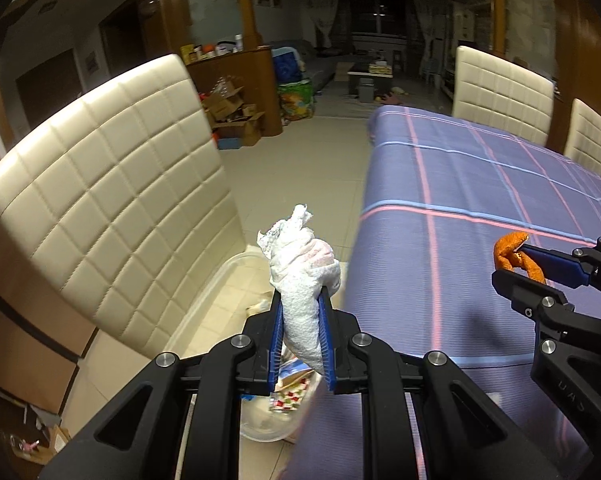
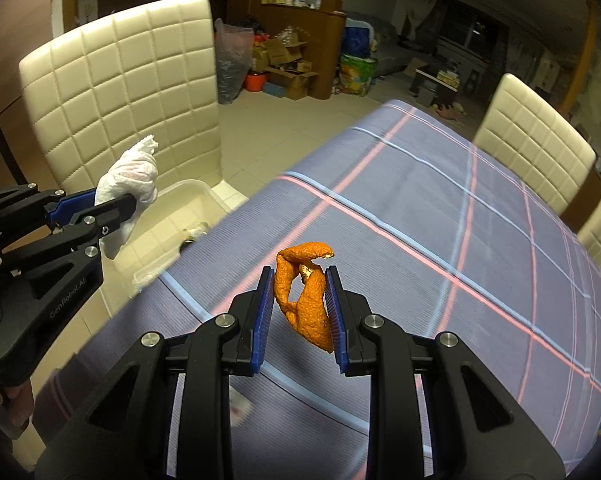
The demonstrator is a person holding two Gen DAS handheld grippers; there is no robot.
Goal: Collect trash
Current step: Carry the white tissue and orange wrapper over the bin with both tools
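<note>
My left gripper (image 1: 300,300) is shut on a crumpled white paper towel (image 1: 302,264) and holds it in the air beside the table edge, above a clear plastic bin (image 1: 236,268) on the floor. The towel (image 2: 130,176) and the left gripper (image 2: 130,200) also show in the right wrist view, over the bin (image 2: 188,196). My right gripper (image 2: 299,276) is shut on an orange peel (image 2: 304,300) and holds it above the purple plaid tablecloth (image 2: 440,240). The peel (image 1: 510,254) and right gripper (image 1: 512,266) show at the right of the left wrist view.
A cream quilted chair (image 1: 112,196) stands just behind the bin. Some wrappers (image 1: 290,390) lie in the bin. Two more cream chairs (image 2: 532,144) stand along the table's far side. Boxes and bags (image 2: 284,64) clutter the floor by a wooden cabinet.
</note>
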